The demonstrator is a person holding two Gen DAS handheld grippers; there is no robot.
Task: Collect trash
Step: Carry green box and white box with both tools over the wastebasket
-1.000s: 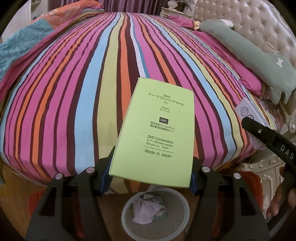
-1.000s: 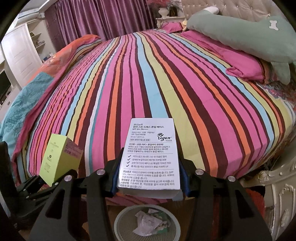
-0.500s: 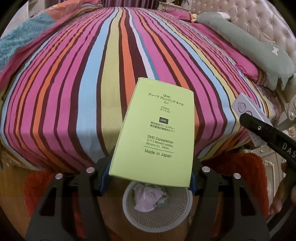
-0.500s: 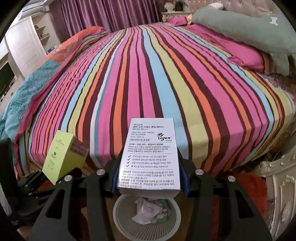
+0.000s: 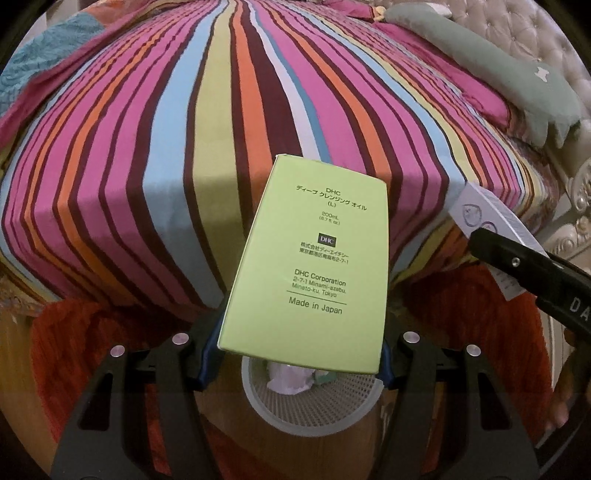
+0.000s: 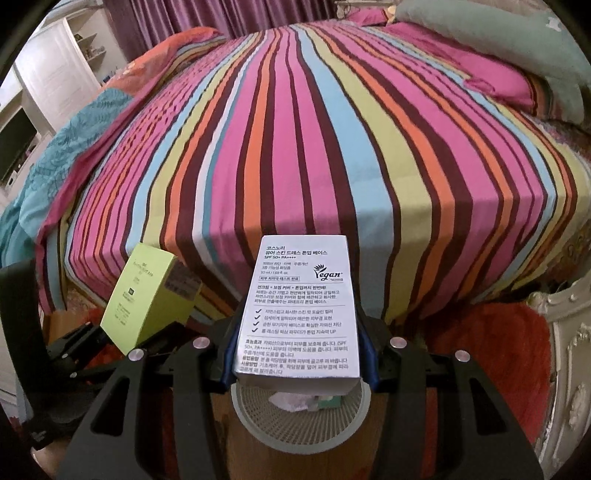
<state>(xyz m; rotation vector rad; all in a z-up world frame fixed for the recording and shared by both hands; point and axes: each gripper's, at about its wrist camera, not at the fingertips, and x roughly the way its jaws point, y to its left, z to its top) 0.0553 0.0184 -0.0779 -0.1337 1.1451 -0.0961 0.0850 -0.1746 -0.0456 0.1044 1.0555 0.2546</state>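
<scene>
**Two cartons held over the bin at the foot of the bed**

Striped bedding (image 5: 184,166) in pink, orange, blue, lime and maroon fills most of both views, with a grey-green pillow (image 5: 498,70) by the tufted headboard (image 5: 546,44) and purple curtains (image 6: 221,18) behind. At the foot of the bed lie a red rug (image 5: 480,314) and wooden floor.

On that floor stands a white mesh wastebasket (image 5: 314,410), with crumpled paper (image 5: 288,380) and a bit of greenish packaging inside it.

The left tool (image 5: 295,354) is closed on a lime-green carton (image 5: 310,258), its blue-lined pads pressing the carton's two sides near the lower end. The carton tilts away over the edge of the bed, its lower edge above the basket's rim as the left view shows it.

The right tool (image 6: 297,354) is clamped the same way on a white carton (image 6: 299,306) printed with Korean text. Its lower end overlaps the far rim of the wastebasket in the right view.

The two tools sit side by side: the right view shows the green carton at its left, and the left view shows the white carton at its right edge.
</scene>
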